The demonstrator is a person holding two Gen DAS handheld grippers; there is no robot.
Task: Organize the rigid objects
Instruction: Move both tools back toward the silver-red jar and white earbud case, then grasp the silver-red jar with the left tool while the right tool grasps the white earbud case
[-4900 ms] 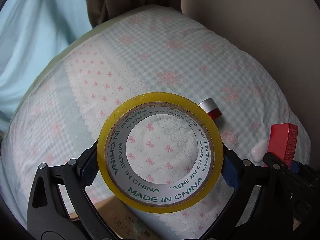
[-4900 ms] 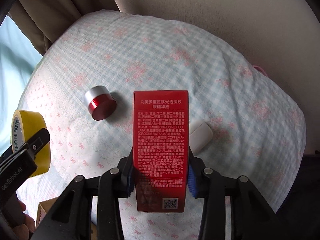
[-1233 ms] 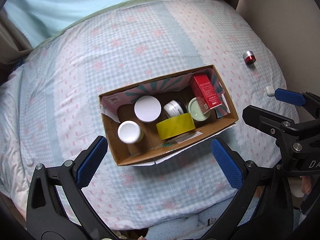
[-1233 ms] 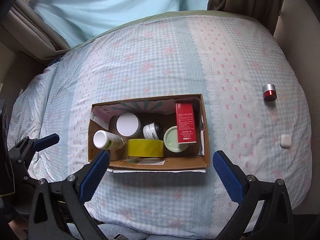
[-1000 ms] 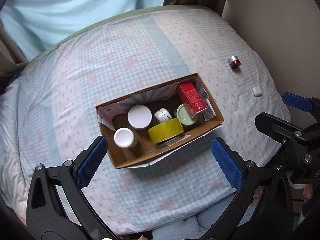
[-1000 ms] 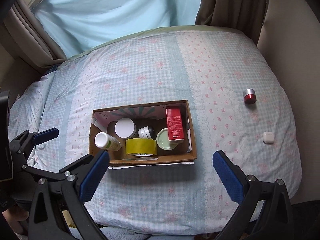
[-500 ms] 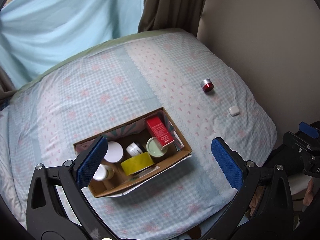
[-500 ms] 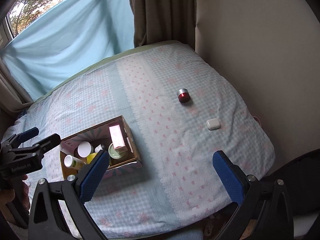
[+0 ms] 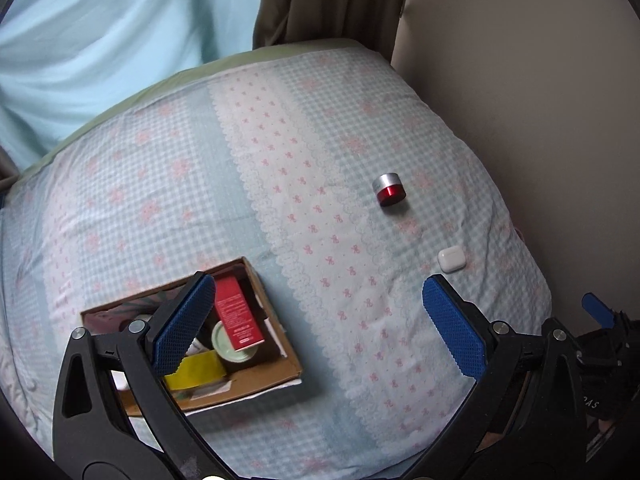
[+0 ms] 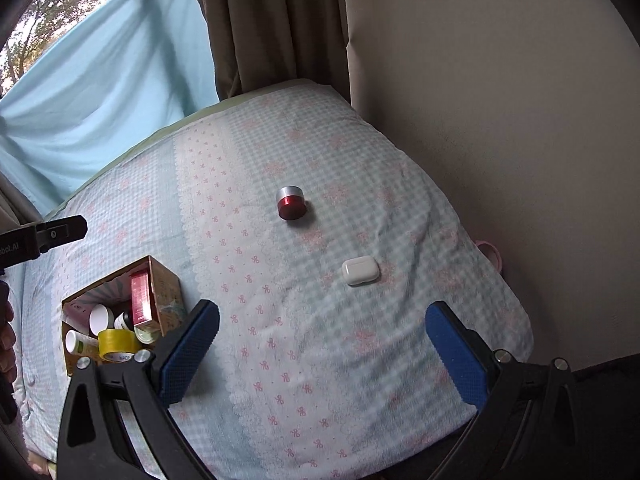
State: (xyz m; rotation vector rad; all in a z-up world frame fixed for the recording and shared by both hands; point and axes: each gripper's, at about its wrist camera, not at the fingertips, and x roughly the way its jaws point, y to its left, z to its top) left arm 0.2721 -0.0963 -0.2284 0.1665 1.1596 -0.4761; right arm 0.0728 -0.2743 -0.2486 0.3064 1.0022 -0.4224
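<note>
On the bed [image 10: 360,360]: your loose items lie apart.
Red jar [image 10: 291,202]: far, silver lid.
White case [image 10: 360,270]: nearer, right of centre.
Cardboard box [image 10: 164,288]: near left; holds red carton [image 10: 140,300], yellow tape [image 10: 116,342], jars.
Left gripper [image 9: 316,328]: fingers spread, empty.
Right gripper [image 10: 320,356]: fingers spread, empty.

The left gripper's [image 9: 316,332] near finger hides part of the cardboard box [image 9: 256,380] and its jars.
</note>
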